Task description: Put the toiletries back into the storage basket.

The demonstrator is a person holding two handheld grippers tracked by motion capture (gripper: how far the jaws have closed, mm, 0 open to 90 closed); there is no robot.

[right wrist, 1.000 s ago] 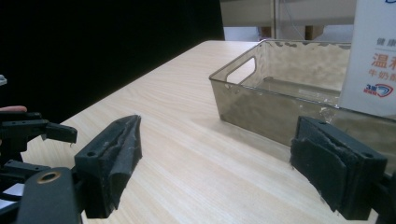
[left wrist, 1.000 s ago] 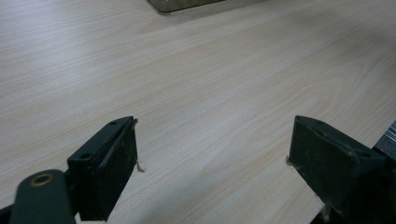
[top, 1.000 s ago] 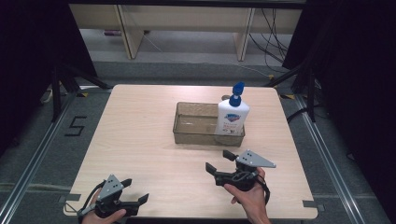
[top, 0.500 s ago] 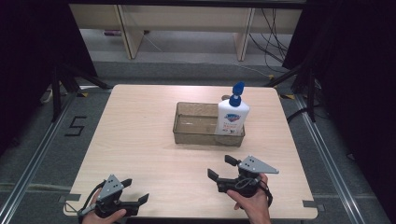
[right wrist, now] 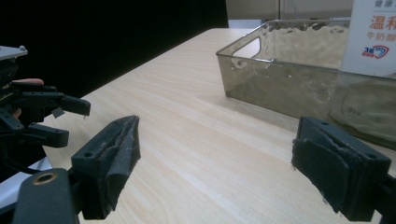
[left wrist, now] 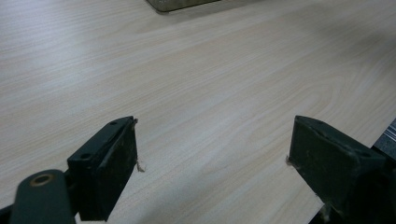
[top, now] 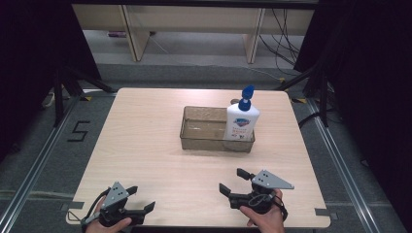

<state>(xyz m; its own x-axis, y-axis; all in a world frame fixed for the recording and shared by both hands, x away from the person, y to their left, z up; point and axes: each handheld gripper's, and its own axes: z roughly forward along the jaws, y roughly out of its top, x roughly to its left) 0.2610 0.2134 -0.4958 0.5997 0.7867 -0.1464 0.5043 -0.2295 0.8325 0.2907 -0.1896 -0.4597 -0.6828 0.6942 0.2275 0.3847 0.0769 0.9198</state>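
Near the table's front edge, right gripper (top: 233, 182) is sitting jaws wide, facing the soap bottle (top: 241, 121) in the tray (top: 204, 141) for a grab; left gripper (top: 143, 199) idling, jaws apart too

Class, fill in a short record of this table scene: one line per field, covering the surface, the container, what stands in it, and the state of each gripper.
Surface: light wooden table
Container: clear tinted tray, near the table's middle
Contents: white pump bottle with blue pump, upright at the tray's right end
Left gripper: open, holding nothing, at the near left edge
Right gripper: open, holding nothing, near edge, in front of the tray
Contact: neither gripper touches tray or bottle
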